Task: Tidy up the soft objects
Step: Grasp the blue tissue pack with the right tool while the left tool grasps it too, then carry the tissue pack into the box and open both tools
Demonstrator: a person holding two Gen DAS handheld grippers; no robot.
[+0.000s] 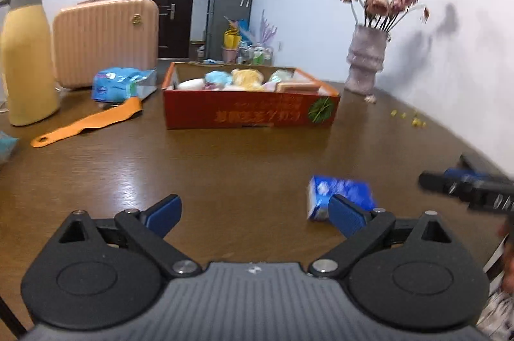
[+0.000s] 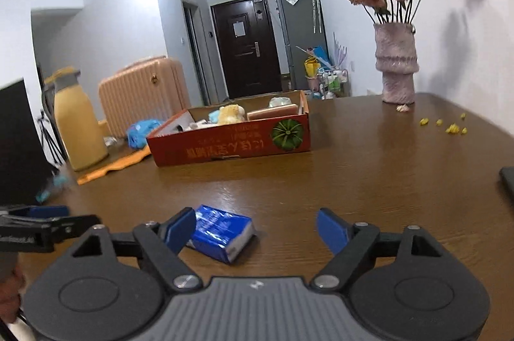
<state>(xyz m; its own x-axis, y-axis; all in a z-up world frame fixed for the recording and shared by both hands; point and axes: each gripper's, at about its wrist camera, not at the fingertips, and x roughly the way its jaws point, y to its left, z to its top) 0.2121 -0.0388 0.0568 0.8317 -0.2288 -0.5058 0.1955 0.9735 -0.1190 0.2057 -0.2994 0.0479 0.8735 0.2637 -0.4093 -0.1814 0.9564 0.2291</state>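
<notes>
A blue tissue pack [image 2: 225, 233] lies flat on the brown table [image 2: 369, 180]. My right gripper [image 2: 257, 230] is open around it: the pack sits close to the left finger, and the right finger stands well apart. My left gripper [image 1: 257, 212] is open with nothing between its fingers. The same pack [image 1: 340, 191] shows just beyond its right finger, partly hidden by it. Further back, a red cardboard box [image 1: 250, 114] [image 2: 231, 146] holds several soft things, among them a yellow plush [image 1: 247, 79]. The right gripper [image 1: 465, 188] shows at the left wrist view's right edge.
On the left stand a yellow bottle [image 1: 27, 58] and a pink suitcase [image 1: 106, 39], with a blue bag [image 1: 119, 84] and an orange flat tool [image 1: 86, 122] in front of them. A vase of dried flowers [image 1: 366, 61] stands by the wall, with yellow crumbs [image 2: 449, 126] nearby.
</notes>
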